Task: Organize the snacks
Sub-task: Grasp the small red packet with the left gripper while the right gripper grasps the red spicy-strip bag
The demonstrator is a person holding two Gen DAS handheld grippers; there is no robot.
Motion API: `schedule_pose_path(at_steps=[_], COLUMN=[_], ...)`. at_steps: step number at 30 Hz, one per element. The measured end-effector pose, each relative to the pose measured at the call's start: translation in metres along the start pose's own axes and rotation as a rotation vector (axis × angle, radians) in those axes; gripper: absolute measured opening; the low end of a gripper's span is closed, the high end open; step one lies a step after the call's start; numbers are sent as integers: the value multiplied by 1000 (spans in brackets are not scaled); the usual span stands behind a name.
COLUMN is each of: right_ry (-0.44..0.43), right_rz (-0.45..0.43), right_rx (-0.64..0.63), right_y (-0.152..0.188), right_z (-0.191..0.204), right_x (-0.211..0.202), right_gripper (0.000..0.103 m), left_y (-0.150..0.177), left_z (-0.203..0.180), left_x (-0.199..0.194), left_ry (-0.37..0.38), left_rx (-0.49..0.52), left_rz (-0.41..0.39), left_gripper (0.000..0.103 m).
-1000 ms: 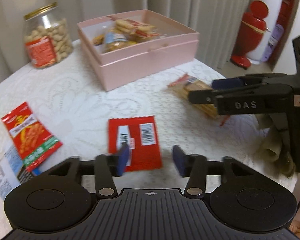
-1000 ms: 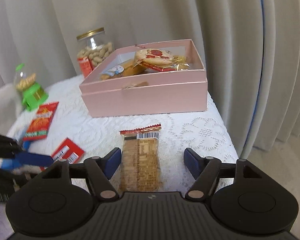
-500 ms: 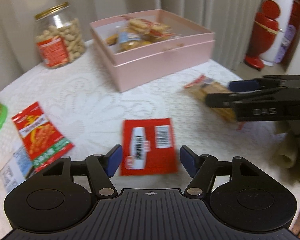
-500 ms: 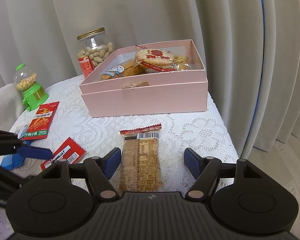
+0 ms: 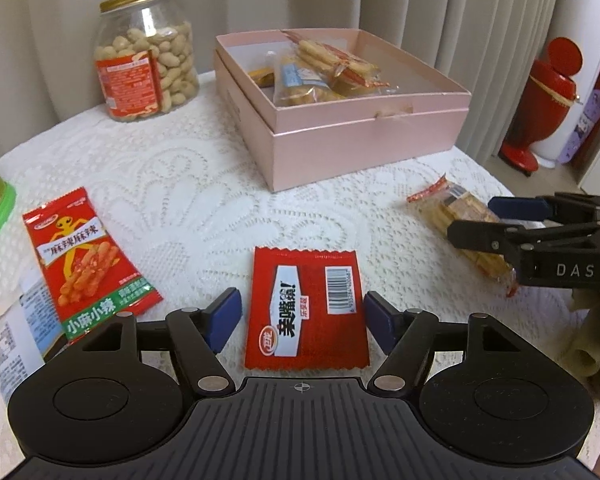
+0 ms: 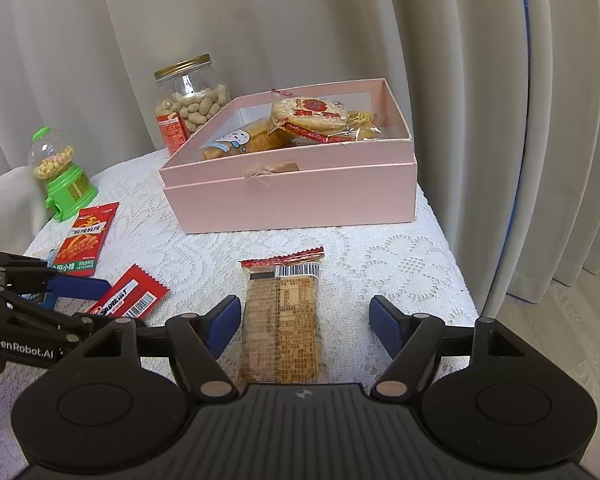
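A flat red snack packet (image 5: pixel 304 280) lies on the white lace tablecloth, between the fingers of my left gripper (image 5: pixel 302 316), which is open with its pads clear of the packet's edges. A clear biscuit packet (image 6: pixel 282 320) lies lengthwise between the fingers of my right gripper (image 6: pixel 304 316), also open and not touching it. The pink box (image 6: pixel 292 200) stands behind with several wrapped snacks inside. In the left wrist view the right gripper (image 5: pixel 480 220) straddles the biscuit packet (image 5: pixel 452 208); in the right wrist view the left gripper (image 6: pixel 88 304) is over the red packet (image 6: pixel 128 298).
A red chilli-stick packet (image 5: pixel 84 264) and a white-blue packet (image 5: pixel 16 340) lie at the left. A peanut jar (image 5: pixel 146 56) stands behind, left of the pink box (image 5: pixel 364 140). A green candy dispenser (image 6: pixel 62 176) stands near the left edge. Curtains hang close behind; the table edge drops off at the right.
My left gripper's jaws have widened and it has shifted so the red packet now lies centred between its fingers. The right gripper and the biscuit packet have stayed put.
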State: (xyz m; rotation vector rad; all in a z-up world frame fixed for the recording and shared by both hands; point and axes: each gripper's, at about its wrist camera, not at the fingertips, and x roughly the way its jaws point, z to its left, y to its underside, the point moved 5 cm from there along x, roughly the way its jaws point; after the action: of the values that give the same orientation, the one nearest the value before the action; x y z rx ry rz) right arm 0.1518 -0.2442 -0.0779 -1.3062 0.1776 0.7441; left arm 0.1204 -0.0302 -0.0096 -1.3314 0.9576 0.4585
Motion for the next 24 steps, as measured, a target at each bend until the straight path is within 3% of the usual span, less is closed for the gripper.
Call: schedule_pose_path(at_steps=[3, 7, 14, 20, 24], right_ry=[0, 5, 119, 22, -82], right_rz=[0, 4, 27, 26, 114], right_rx=[-3, -12, -116, -210, -281], right_y=[0, 0, -1, -29, -49], right_z=[0, 2, 25, 93, 158], right_x=[0, 2, 4, 3, 28], right_gripper=[72, 73, 74, 77, 78], left_y=[3, 18, 55, 77, 89], left_z=[2, 4, 47, 103, 130], left_x=[-6, -28, -90, -125, -127], left_ry=[5, 83, 41, -1, -37], left_rx=[-13, -50, -239, -412, -470], left_rz=[-14, -63, -176, -290, -304], left_gripper=[66, 56, 55, 54, 54])
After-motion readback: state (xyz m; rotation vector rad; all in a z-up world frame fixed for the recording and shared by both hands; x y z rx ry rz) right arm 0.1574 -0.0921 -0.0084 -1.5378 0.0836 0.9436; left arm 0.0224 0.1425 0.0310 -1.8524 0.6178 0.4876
